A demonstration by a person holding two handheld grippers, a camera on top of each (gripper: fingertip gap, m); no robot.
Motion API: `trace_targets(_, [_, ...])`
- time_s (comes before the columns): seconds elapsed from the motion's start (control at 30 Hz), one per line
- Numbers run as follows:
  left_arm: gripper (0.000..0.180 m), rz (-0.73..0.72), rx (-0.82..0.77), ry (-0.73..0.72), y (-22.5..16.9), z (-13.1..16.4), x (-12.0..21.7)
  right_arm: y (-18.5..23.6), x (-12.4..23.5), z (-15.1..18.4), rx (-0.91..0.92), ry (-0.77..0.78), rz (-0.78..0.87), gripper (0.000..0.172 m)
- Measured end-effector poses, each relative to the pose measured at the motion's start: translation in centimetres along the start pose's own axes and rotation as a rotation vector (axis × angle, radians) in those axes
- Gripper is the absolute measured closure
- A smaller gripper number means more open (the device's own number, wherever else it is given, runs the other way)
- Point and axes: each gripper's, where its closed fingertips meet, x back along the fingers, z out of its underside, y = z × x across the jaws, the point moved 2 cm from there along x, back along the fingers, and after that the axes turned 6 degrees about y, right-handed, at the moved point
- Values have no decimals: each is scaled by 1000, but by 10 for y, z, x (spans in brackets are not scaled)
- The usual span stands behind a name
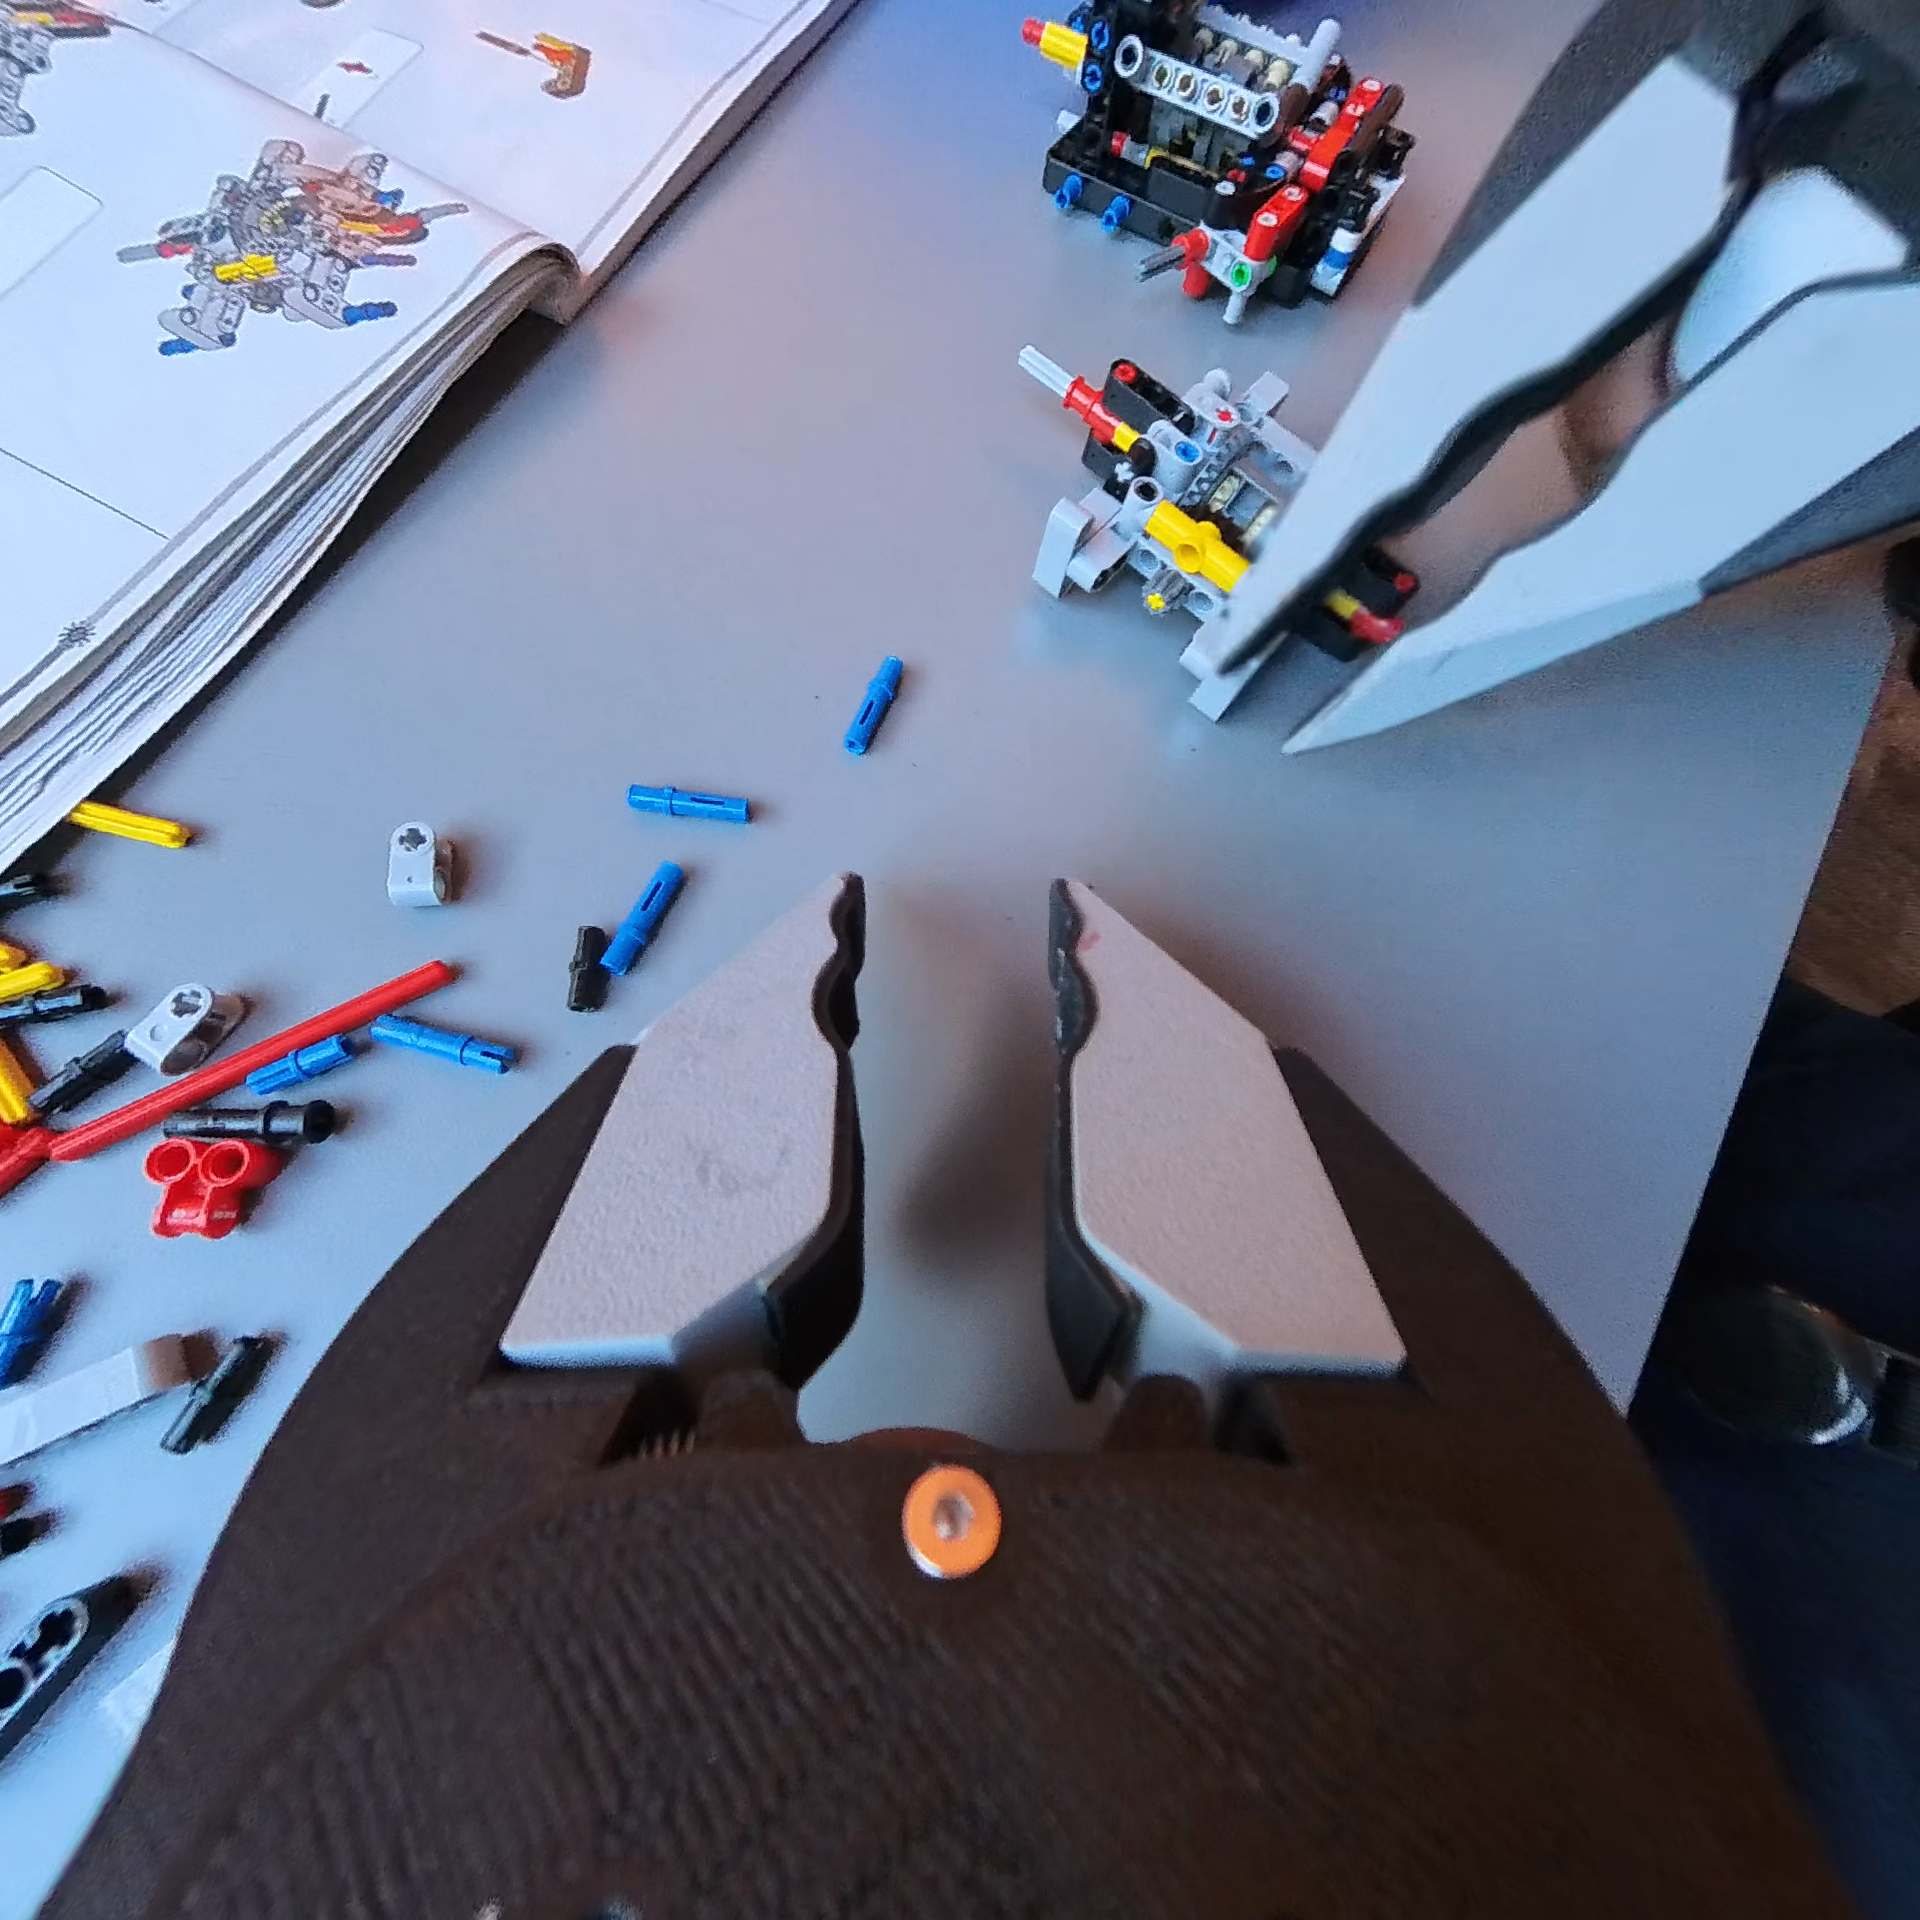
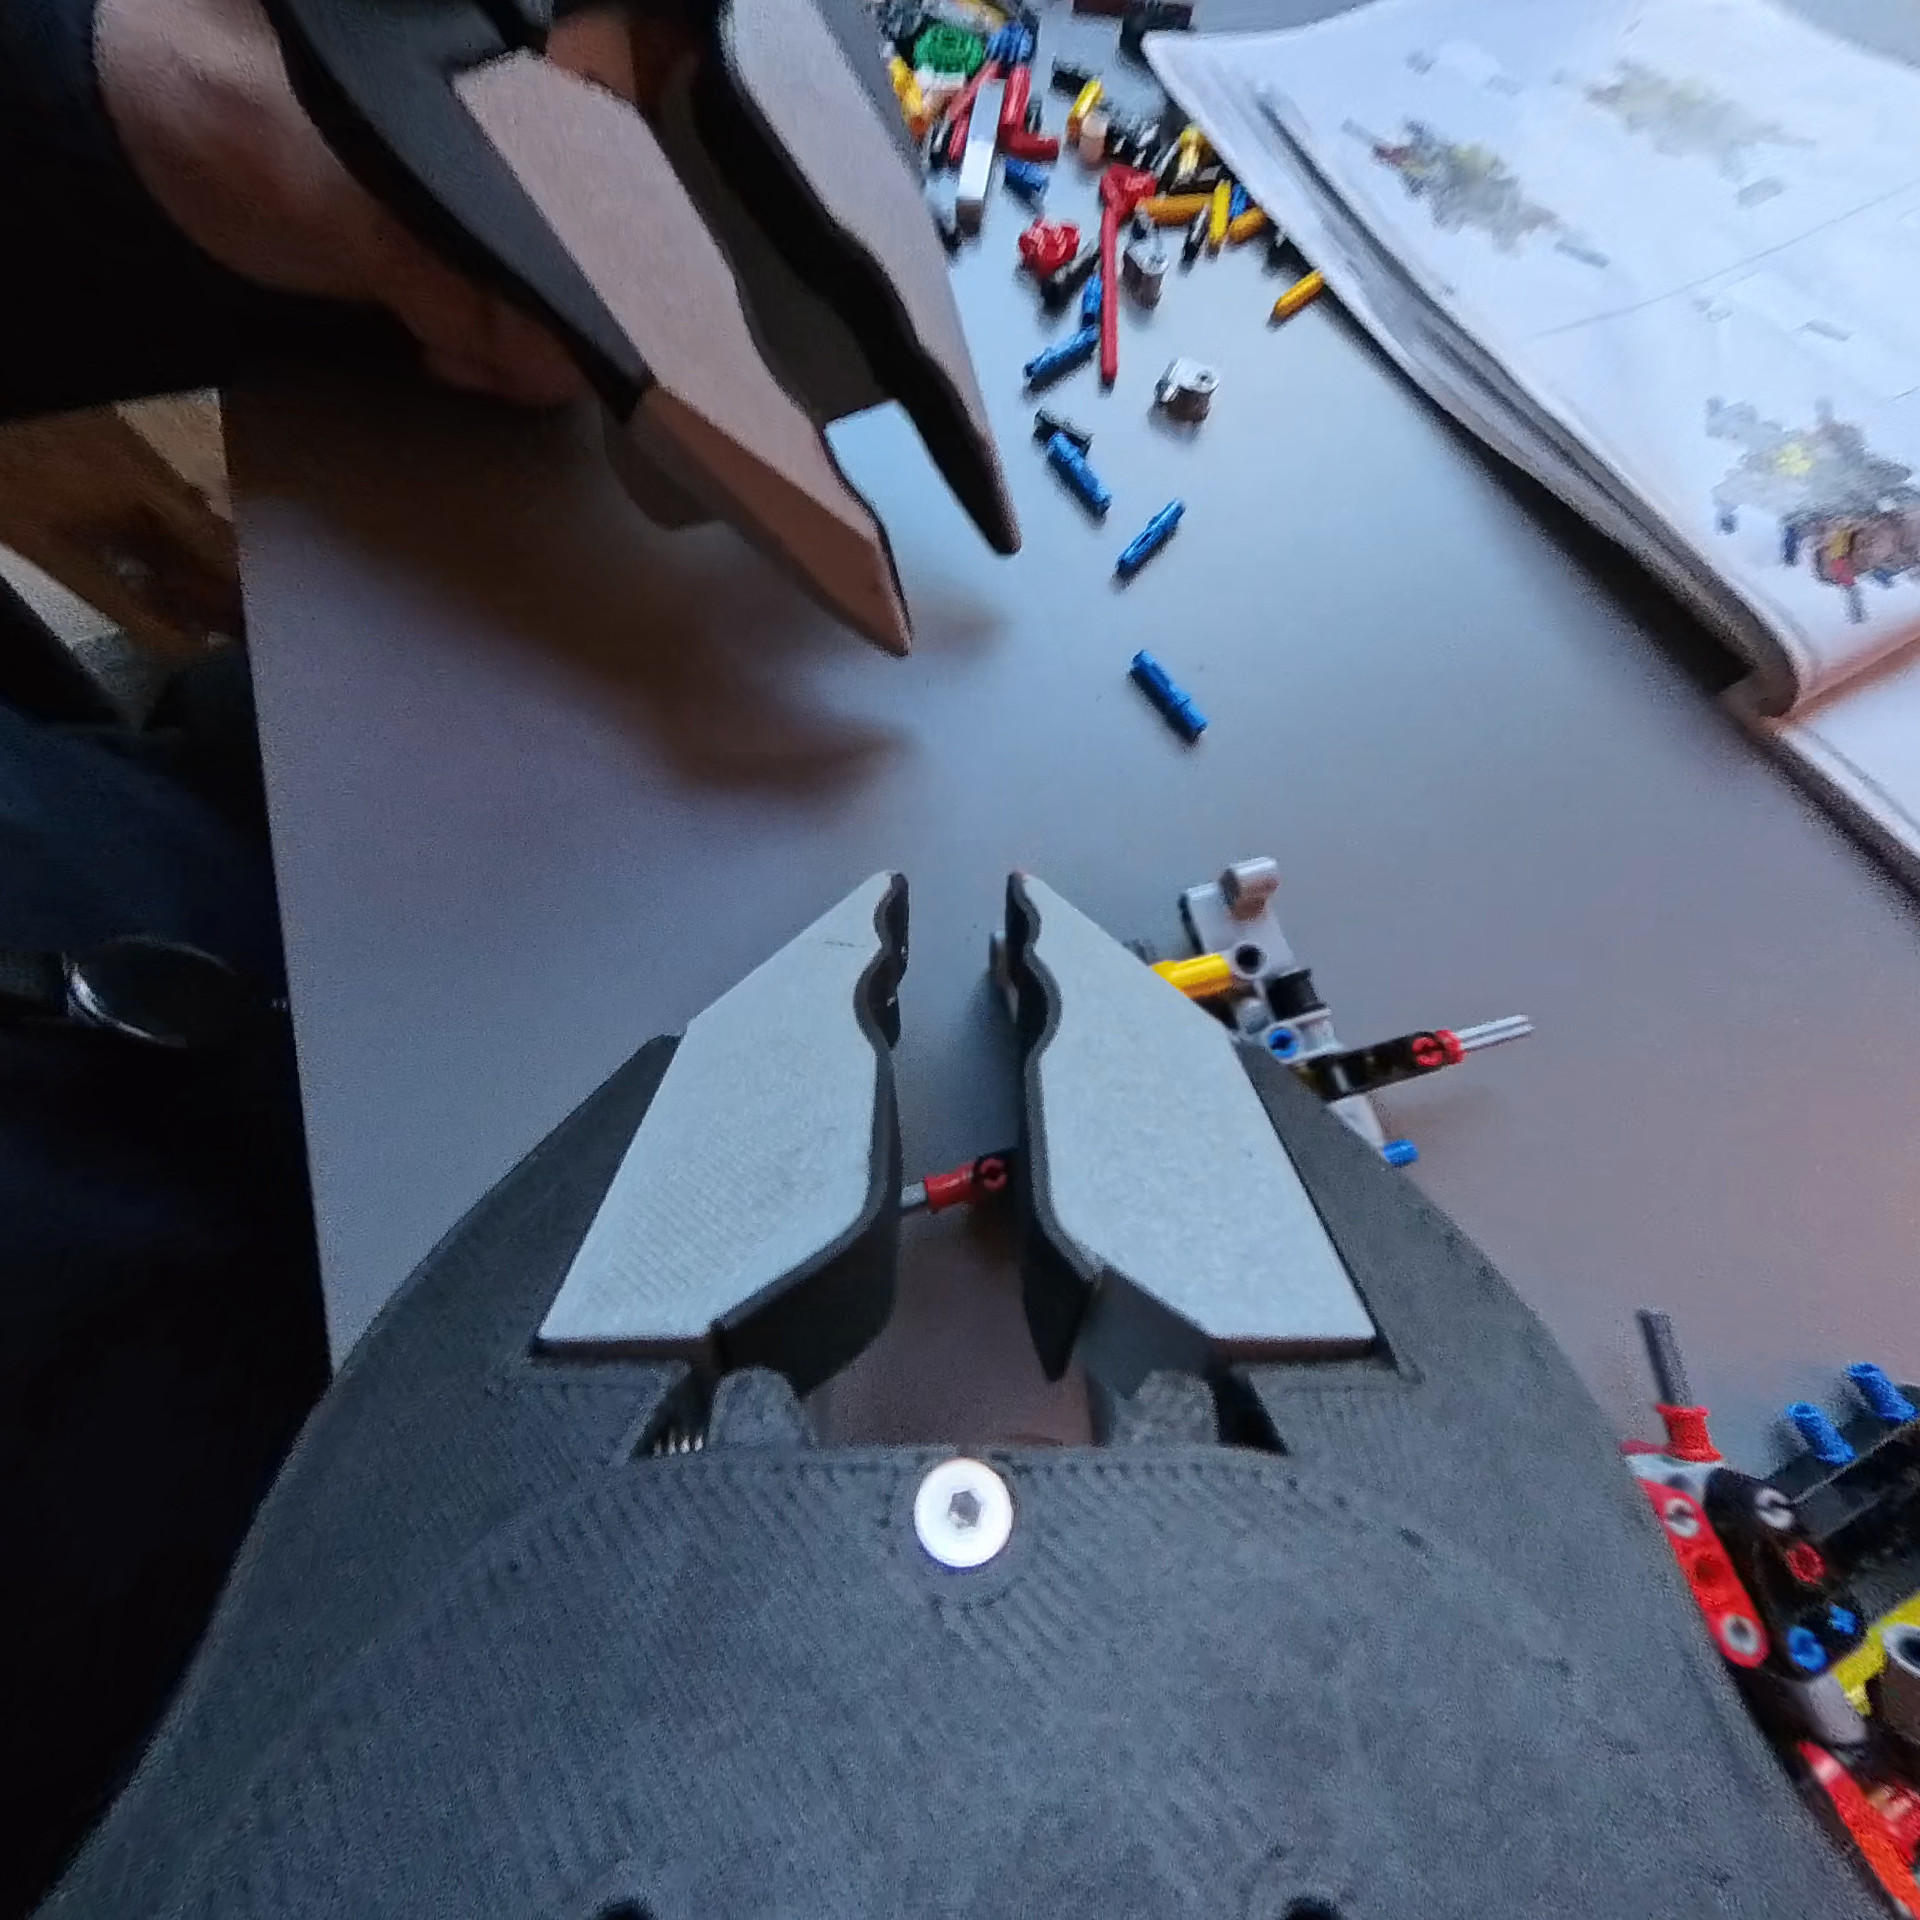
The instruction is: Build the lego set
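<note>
Left gripper (image 1: pixel 956 883) wide apart over bare grey tabletop (image 1: pixel 727 582), nothing between; loose blue plastic pins (image 1: pixel 688 803) ahead-left. Right gripper (image 2: pixel 956 883) narrowly parted, clamping nothing, small grey brick assembly (image 2: pixel 1262 982) under and beside its right finger. No containers visible.

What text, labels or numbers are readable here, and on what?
None readable. The open instruction booklet shows printed build drawings only; any small print on it is too blurred to read. The red brick bears tiny moulded marks, too small to read. The tongs carry no markings.
</note>
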Motion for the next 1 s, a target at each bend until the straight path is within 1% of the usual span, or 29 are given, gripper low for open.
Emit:
trace_targets(0.1, [147, 2, 11, -2, 1, 0, 0, 9, 3, 6, 14, 5, -23, 164])
trace_targets(0.2, [147, 3, 9, 1, 1, 0, 0, 18, 9, 10, 23, -11, -45, 163])
trace_targets(0.3, [147, -3, 0, -2, 0, 0, 0, 19, 21, 9, 13, -69, -41, 162])
trace_targets(0.4, [147, -6, -9, -4, -1, 0, 0, 6, 35, 7, -18, -166, -3, 162])
trace_targets(0.5, [148, 1, -7, -12, -1, -1, 1, -13, 48, 6, -72, -270, 26, 159])
trace_targets(0.63, [148, 20, 1, -25, -2, -1, 3, -36, 59, 10, -96, -360, 117, 156])
trace_targets(0.8, [148, 50, -1, -40, -5, -2, 5, -48, 64, 11, -91, -383, 206, 155])
trace_targets(1.0, [148, 91, 8, -59, -7, -4, 7, -54, 62, 10, -112, -378, 214, 154])
